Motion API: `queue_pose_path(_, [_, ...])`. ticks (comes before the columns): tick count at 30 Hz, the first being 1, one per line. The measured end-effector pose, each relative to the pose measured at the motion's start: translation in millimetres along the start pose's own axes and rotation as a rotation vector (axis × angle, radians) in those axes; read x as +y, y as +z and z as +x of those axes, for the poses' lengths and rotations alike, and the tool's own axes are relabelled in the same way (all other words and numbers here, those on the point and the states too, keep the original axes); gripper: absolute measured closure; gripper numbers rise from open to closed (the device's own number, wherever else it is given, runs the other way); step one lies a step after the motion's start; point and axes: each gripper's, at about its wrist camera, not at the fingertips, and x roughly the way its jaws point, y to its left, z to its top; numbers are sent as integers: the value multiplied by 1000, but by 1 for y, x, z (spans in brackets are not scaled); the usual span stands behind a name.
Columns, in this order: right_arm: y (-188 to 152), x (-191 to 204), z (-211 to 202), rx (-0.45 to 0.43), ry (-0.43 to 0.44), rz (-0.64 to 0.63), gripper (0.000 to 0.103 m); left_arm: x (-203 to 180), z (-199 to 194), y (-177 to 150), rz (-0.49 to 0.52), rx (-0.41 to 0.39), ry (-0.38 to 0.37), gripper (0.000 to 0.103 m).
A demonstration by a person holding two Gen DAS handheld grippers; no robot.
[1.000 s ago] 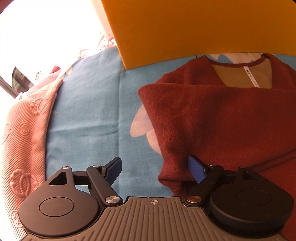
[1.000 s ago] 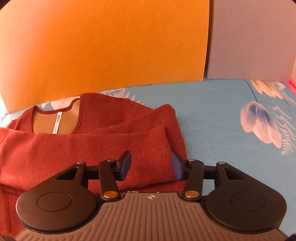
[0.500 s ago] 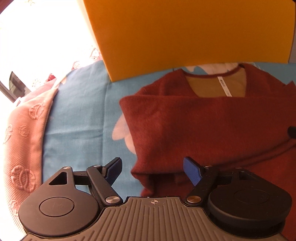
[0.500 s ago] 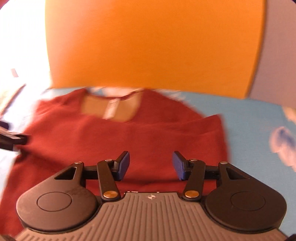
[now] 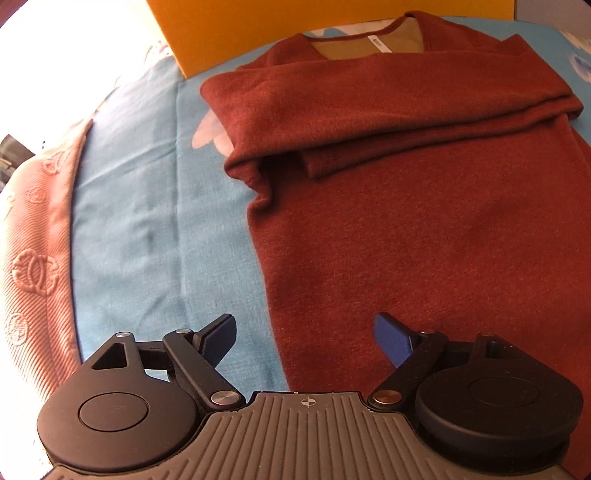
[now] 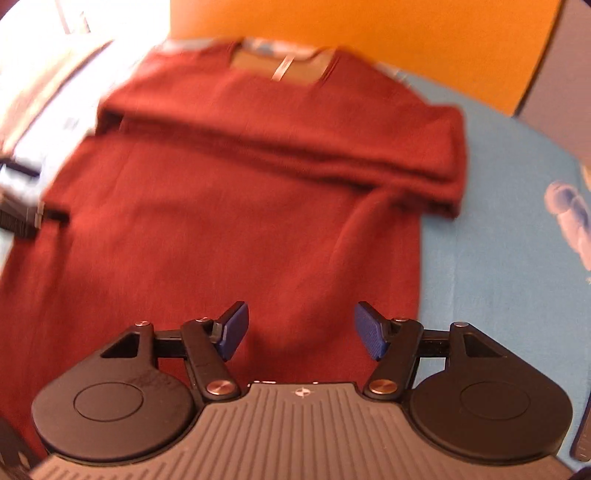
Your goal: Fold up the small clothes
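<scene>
A dark red sweater (image 5: 424, 206) lies flat on a blue floral sheet (image 5: 147, 229), its neck with a white label (image 5: 376, 42) at the far end. Both sleeves (image 5: 369, 110) are folded across the chest. My left gripper (image 5: 304, 339) is open and empty, above the sweater's left edge near the lower body. In the right wrist view the sweater (image 6: 229, 206) looks blurred. My right gripper (image 6: 301, 328) is open and empty over the sweater's lower right part. The left gripper (image 6: 18, 218) shows at that view's left edge.
An orange foam board (image 5: 258, 22) stands behind the sweater, with a grey board (image 6: 561, 74) to its right. A pink embossed blanket (image 5: 33, 240) lies left of the sheet. Bare blue sheet (image 6: 498, 258) lies right of the sweater.
Both grippers have pulled back from the folded sleeves toward the sweater's lower body, staying open. The right gripper has also swung left over the sweater.
</scene>
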Motion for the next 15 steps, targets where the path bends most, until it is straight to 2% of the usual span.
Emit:
queue_pose_path(2, [12,-2,0,-34,17,78,32,-3,6,2,4,38,27,0])
queue_pose_path(4, [12,-2,6,-10,55,107,32,-4,6,2,-9,44,37,0])
queue_pose_path(8, [-16,9,15,135,35,22,30,-2,6,1,-28,66,28,0])
queue_pose_path(10, [-37,8,2,126,46,28,19,1,7,0,-39,75,19,0])
queue_pose_path(11, [-45,8,1,177,56,20,18,3,8,0,-44,79,14,0])
queue_pose_path(13, [-59,7,-7,222,75,15,11,5,8,0,-53,85,9,0])
queue_pose_path(15, [-67,11,-8,304,103,-41,9,8,10,1,-57,88,4,0])
